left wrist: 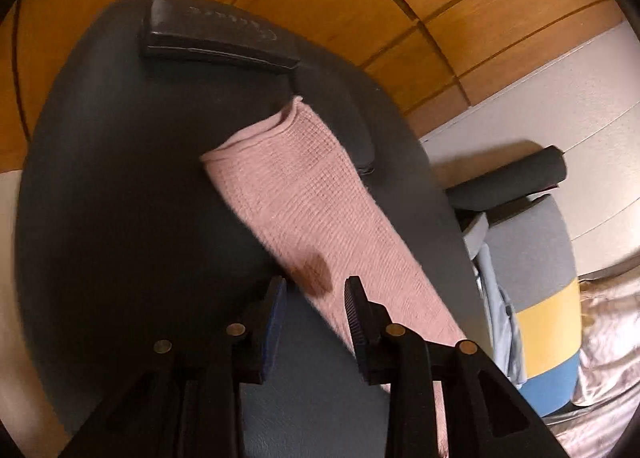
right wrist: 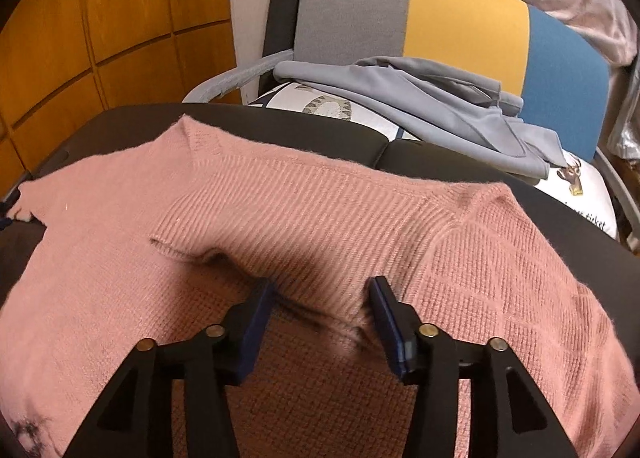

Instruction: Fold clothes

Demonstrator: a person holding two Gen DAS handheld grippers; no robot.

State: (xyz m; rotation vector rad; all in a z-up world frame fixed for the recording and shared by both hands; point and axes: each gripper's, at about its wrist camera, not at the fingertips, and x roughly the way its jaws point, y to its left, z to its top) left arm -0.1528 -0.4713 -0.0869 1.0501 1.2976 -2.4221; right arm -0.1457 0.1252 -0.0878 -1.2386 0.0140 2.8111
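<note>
Left wrist view alone shows black remote [left wrist: 218, 37], right wrist view grey garment [right wrist: 420, 97], both hand-held grippers released over pink sweater [right wrist: 280, 209].

Both grippers, left [left wrist: 316, 286] and right [right wrist: 322, 290], angle downward, fingers parted.

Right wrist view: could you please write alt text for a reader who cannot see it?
A pink knitted sweater lies spread on a dark surface, and the right gripper stands open just over a fold of it. Behind is a grey, yellow and blue chair holding a grey-blue garment.
</note>
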